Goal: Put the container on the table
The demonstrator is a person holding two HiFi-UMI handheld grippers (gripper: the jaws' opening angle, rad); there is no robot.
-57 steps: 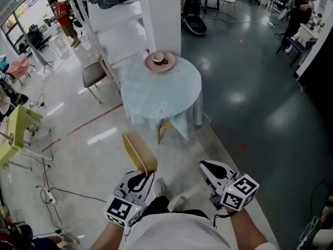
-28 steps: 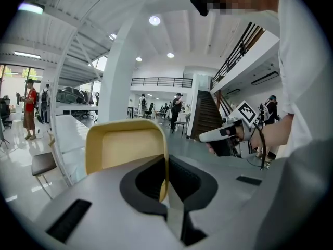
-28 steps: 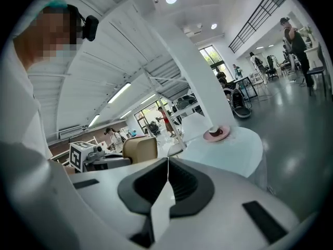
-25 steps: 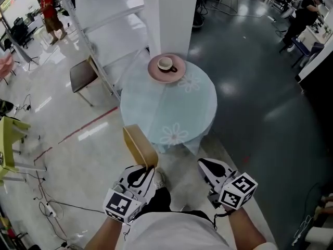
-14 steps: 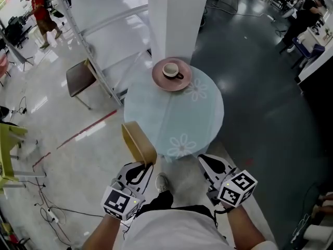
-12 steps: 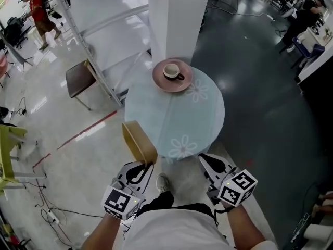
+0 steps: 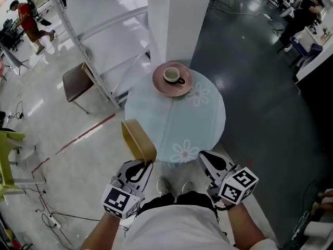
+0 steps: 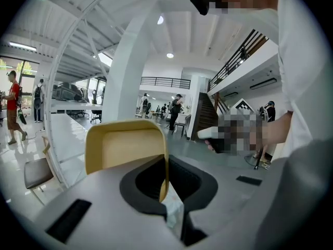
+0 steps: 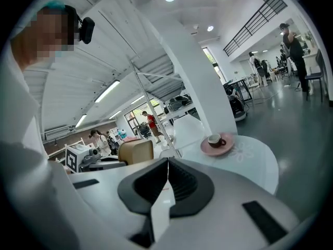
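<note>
Mid-task, with the delivery not yet made: my left gripper is clamped on one wall of the tan container, which juts out past the jaws, held in the air over the floor just beside the near-left edge of the round table. From the left gripper view the thin wall sits pinched between the two pads, with the open tray tipped on its side, its hollow facing the camera. My right gripper hangs near the table's near-right edge, jaws pressed together on nothing. On the far side of the table a cup stands on a pink plate, close to a white pillar; the near half of the pale cloth lies bare. A brown chair stands well off to the left. As I judge it, the pick-up and the carry are behind us. The last stretch remains: move the container over the near part of the tabletop, turn it level, lower it until it rests, then let go. I see no obstacle between container and cloth, though the grip on a single thin wall looks liable to twist during the turn.
</note>
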